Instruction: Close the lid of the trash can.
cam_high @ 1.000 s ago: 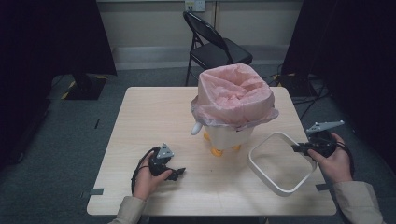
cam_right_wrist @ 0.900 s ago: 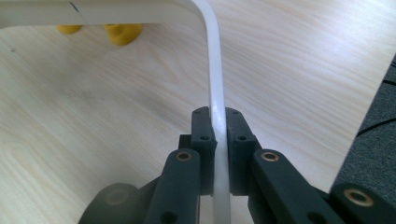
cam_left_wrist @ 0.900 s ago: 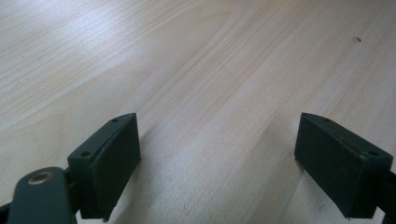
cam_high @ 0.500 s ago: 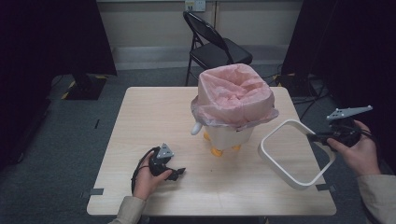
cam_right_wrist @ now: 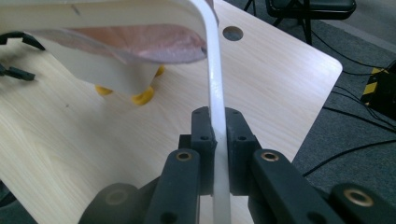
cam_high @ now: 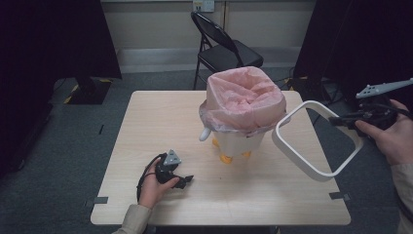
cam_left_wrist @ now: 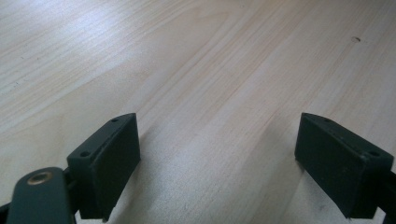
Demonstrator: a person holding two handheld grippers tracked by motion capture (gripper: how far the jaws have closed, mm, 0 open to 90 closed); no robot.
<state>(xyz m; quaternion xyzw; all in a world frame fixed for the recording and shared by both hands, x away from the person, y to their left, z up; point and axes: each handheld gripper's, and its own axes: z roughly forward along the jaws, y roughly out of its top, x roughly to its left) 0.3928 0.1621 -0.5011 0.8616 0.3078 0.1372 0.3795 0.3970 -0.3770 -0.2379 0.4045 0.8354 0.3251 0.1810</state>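
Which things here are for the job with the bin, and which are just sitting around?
For the job:
white ring, held up in the right tongs
bin
pink bag

Just around:
left tongs, open and resting on the table
folding chair

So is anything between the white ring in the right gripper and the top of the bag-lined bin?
Nothing visible. The right gripper is shut on the white ring, held tilted in the air beside the bin. Its near edge is at the pink bag; the space above the bin looks open.
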